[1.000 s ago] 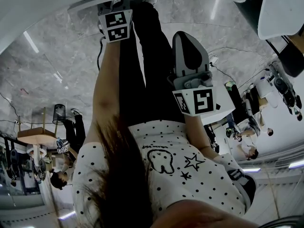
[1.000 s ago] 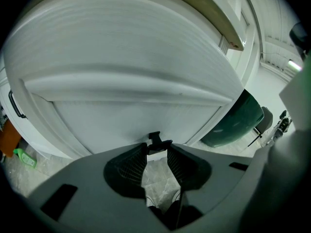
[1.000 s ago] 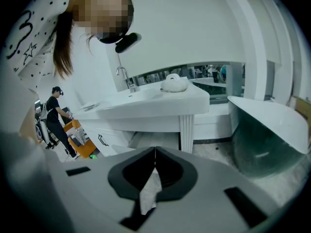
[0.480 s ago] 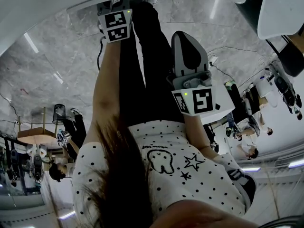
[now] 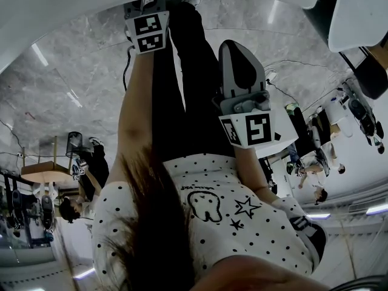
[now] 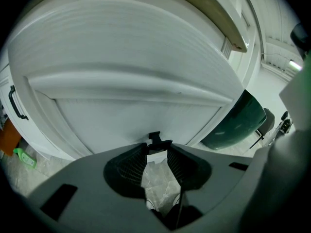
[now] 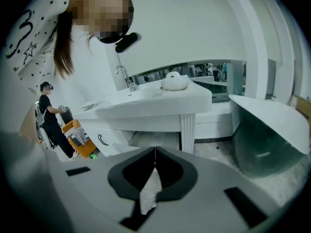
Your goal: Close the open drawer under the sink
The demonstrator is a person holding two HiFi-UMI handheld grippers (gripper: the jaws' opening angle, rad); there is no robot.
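Left gripper [image 6: 156,148] is nose-on to a white panel [image 6: 136,106] that fills the upper frame of its view; I take it for the drawer front. Its jaws are apart, pale floor showing between the pads. A small black fitting [image 6: 155,141] sits right at the tips, and I can't tell if they touch it. Another black handle [image 6: 14,103] is at the far left on the next cabinet front. Right gripper [image 7: 155,153] is clenched, tips meeting, nothing between, held clear in the air. Its view has the white sink counter [image 7: 146,103] mid-frame with the faucet [image 7: 124,75] on it and cabinet fronts below at lower left. A dark green glassy tub [image 7: 262,149] is at the right. Floor is grey marble [image 5: 73,71]. Another person [image 7: 48,115] stands at the left edge.
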